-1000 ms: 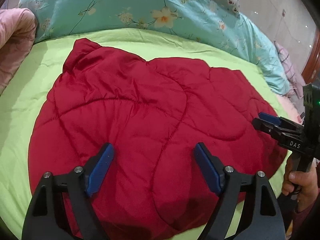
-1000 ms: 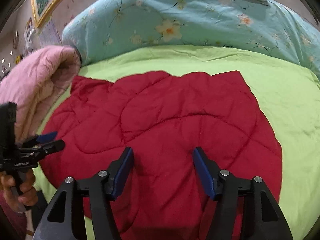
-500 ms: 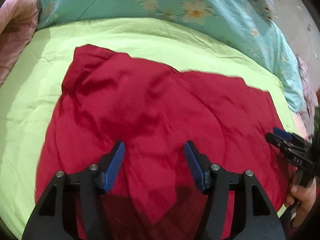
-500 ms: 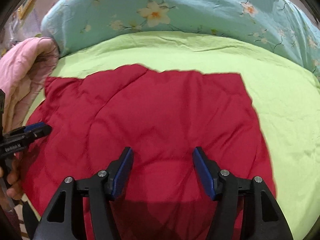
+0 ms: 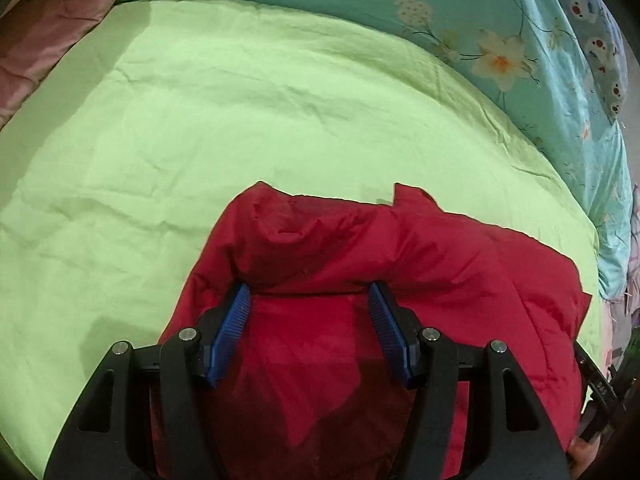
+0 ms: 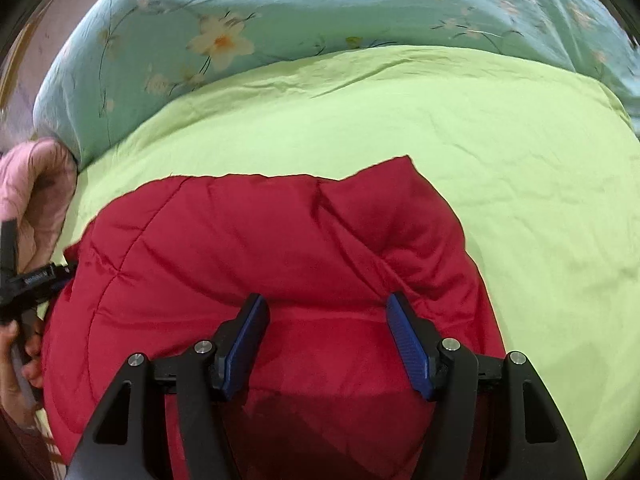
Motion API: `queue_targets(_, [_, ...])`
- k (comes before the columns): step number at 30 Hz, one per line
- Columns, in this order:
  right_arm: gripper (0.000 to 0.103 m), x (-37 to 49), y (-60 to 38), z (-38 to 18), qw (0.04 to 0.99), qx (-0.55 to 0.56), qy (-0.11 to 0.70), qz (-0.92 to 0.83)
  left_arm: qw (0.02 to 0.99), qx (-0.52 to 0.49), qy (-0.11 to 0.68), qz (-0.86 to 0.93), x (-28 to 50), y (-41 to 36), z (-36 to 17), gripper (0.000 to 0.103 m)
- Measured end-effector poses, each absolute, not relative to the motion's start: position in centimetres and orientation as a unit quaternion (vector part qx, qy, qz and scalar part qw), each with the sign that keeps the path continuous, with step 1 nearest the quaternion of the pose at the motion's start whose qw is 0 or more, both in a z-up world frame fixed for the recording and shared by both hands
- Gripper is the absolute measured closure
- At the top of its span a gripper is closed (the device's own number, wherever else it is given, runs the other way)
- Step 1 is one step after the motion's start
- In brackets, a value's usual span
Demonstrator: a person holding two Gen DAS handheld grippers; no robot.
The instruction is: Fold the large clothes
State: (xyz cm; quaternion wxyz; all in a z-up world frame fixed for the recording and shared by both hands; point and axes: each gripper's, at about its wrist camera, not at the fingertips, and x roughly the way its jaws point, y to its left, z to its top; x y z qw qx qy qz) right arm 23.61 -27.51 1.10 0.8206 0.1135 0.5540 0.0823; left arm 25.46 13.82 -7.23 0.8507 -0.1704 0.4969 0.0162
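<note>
i have a red quilted jacket [image 5: 400, 280] lying on the lime-green sheet [image 5: 200, 120], at the near side of the bed, its far edge bunched into a puffy ridge. my left gripper [image 5: 309, 332] has its fingers spread wide, the blue pads [image 5: 230, 330] resting against the padded fabric with nothing pinched. my right gripper [image 6: 326, 340] is likewise released, its fingers apart over the jacket's near right part.

i judge the jacket light but bulky: soft, springy filling and a smooth shell that looks slippery, so a fold will likely puff back open. i would take hold at an edge or stitched seam, where the layers are thinner, and not at the fat ridge.

a teal floral duvet [image 6: 280, 20] lies along the far side, and a pink quilted cloth [image 6: 32, 192] at the left. the other gripper's body carries small white lettering in each view, too blurred for me to read.
</note>
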Motion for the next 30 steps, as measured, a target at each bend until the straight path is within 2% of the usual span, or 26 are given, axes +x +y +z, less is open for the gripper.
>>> queue_targets(8, [0.04, 23.5, -29.5, 0.5, 0.816, 0.158, 0.551, 0.072, 0.846, -0.198, 0.494, 0.023, 25.6, 15.1, -7.6, 0.041])
queue_targets(16, [0.04, 23.4, -29.8, 0.8, 0.818, 0.157, 0.551, 0.053, 0.856, -0.166, 0.487, 0.046, 24.8, 14.4, -5.9, 0.041])
queue_targets(24, [0.037, 18.6, -28.3, 8.5, 0.855, 0.118, 0.499, 0.08, 0.887, -0.105, 0.449, -0.033, 15.9, 9.8, 0.0, 0.041])
queue_targets(30, [0.038, 12.6, -25.2, 10.9, 0.852, 0.077, 0.498, 0.138, 0.891, -0.081, 0.439, -0.083, 8.7, 6.6, 0.2, 0.041])
